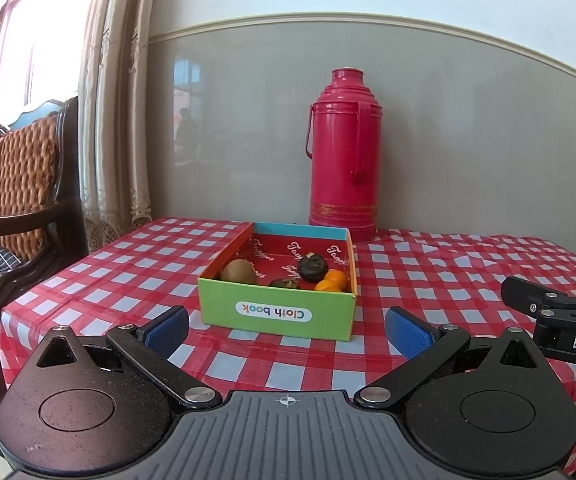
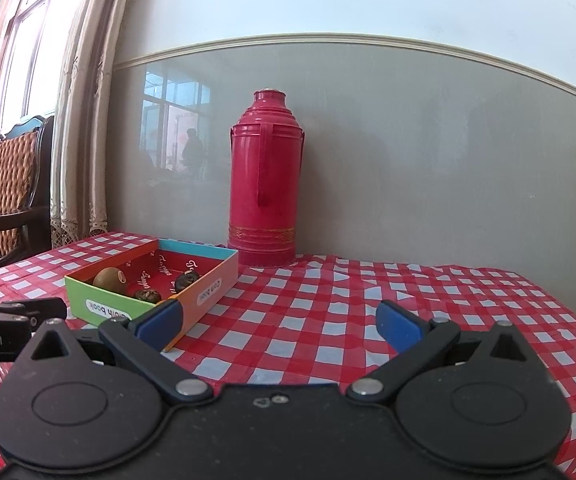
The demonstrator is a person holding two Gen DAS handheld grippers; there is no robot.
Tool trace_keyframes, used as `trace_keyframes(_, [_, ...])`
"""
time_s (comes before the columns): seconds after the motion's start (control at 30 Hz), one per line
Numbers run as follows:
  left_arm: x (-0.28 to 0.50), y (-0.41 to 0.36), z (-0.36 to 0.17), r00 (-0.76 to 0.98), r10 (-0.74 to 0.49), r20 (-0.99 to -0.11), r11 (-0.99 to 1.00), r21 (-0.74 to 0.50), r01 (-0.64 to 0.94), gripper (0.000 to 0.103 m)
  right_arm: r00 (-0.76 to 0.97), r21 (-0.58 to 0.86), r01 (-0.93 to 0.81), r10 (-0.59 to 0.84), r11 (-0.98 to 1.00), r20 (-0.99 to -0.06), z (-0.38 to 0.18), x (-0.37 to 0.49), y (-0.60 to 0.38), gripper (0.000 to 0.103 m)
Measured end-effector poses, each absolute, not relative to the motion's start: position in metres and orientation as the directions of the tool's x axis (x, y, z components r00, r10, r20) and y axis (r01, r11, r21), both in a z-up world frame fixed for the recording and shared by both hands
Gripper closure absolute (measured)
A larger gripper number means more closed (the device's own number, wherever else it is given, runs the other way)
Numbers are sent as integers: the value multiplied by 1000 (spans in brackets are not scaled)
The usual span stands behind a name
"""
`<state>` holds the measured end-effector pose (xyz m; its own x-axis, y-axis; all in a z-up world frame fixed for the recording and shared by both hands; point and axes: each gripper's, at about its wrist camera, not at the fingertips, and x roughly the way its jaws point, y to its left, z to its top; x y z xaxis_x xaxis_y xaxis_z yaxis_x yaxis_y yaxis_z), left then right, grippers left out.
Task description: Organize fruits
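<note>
A shallow cardboard box [image 1: 276,314] with a green front and red inside sits on the checked table. Inside lie a brown kiwi [image 1: 239,271], a dark round fruit [image 1: 311,267], a smaller dark fruit [image 1: 285,283] and two small oranges [image 1: 333,281]. My left gripper [image 1: 286,330] hovers open just in front of the box, nothing between its blue pads. The right wrist view shows the box [image 2: 100,300] at left with the kiwi [image 2: 109,278] and dark fruits [image 2: 186,280]. My right gripper [image 2: 280,322] stands open over bare cloth, right of the box.
A tall red thermos [image 1: 344,156] stands behind the box against the grey wall. The red-and-white checked tablecloth [image 2: 368,312] stretches to the right. A wicker-backed wooden chair [image 1: 12,184] and curtains are at the left. The other gripper shows at the frame edge [image 1: 560,312].
</note>
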<state>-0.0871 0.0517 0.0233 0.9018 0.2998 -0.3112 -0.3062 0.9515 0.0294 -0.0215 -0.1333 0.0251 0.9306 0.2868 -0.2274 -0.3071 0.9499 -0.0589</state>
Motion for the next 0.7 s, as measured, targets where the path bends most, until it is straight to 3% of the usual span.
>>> trace_keyframes(0.7, [-96,52,25,901,345,-263,936,26,-351,0,929,-56,-310,290,949,-231,26,-22,-133,6])
